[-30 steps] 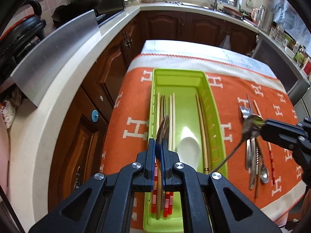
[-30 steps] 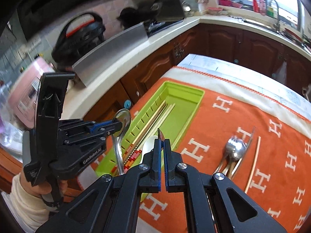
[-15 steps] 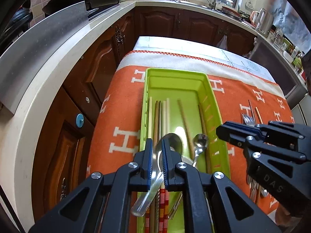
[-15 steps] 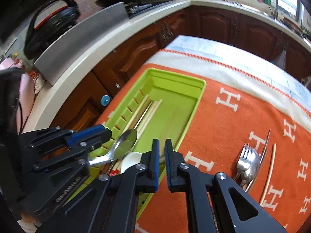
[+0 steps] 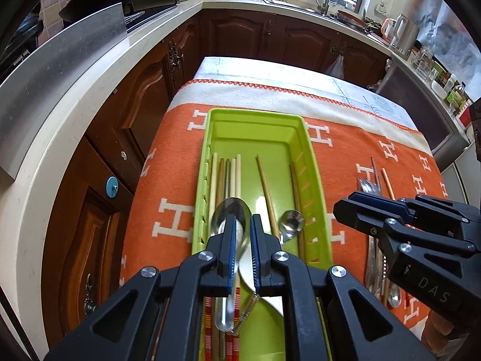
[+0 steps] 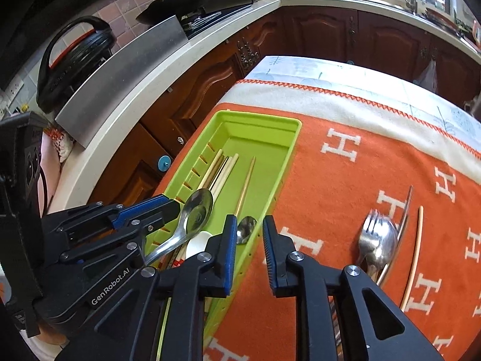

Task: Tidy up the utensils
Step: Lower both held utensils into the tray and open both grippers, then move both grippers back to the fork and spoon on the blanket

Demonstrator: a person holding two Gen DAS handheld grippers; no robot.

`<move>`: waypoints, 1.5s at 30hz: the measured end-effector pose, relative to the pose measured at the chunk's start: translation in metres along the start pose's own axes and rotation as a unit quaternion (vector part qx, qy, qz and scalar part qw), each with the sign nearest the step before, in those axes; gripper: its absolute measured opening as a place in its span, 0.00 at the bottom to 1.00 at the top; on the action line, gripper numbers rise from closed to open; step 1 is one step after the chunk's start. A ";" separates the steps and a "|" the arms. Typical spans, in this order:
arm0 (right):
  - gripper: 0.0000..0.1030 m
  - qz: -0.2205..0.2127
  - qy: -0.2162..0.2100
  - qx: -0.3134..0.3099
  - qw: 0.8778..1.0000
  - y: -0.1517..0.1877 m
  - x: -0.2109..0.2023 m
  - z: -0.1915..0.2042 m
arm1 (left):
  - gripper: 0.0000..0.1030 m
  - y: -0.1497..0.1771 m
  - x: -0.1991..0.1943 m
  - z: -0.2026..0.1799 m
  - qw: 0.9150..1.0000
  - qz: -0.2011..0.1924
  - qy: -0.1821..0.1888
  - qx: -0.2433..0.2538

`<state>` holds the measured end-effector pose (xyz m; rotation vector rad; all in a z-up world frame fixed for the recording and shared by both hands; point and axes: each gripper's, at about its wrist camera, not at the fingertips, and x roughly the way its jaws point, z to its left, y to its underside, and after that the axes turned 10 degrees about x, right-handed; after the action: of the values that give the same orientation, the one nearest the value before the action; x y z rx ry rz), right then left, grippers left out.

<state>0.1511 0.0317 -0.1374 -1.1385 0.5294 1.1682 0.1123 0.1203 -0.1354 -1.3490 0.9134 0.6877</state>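
A green tray [image 5: 306,138] [image 6: 261,117] lies on the orange cloth and holds several chopsticks [image 5: 237,174], a white ceramic spoon [image 5: 264,270] and a small metal spoon [image 5: 291,221] [image 6: 246,230]. My left gripper [image 5: 242,225] [image 6: 163,219] hangs low over the tray's near end. It is shut on the handle of a large metal spoon [image 5: 231,213] [image 6: 198,210], whose bowl points forward. My right gripper [image 6: 249,225] [image 5: 345,210] hovers at the tray's right rim. Its jaws are opening, with nothing between them, and the small spoon rests in the tray beyond the gap.
To the right on the cloth lie a fork and spoons [image 6: 375,240] [image 5: 372,186] with loose chopsticks [image 6: 415,255]. A white counter [image 5: 90,96] and dark wood cabinets [image 6: 330,30] run along the left and back. The cloth's far white edge [image 5: 270,90] is bare.
The right gripper let go of the small spoon, which now lies in the tray, and its jaws have parted. The left gripper sank toward the tray and its large spoon swung straighter.
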 end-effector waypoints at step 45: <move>0.22 -0.071 0.041 0.128 0.988 0.045 -0.161 -0.189 | 0.32 -0.033 0.038 -0.154 0.991 0.068 0.063 0.099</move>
<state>0.0920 -0.2101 -0.0973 -0.9883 0.6305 0.9047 0.1358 -0.0396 -0.1487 -1.1717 1.1520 0.6030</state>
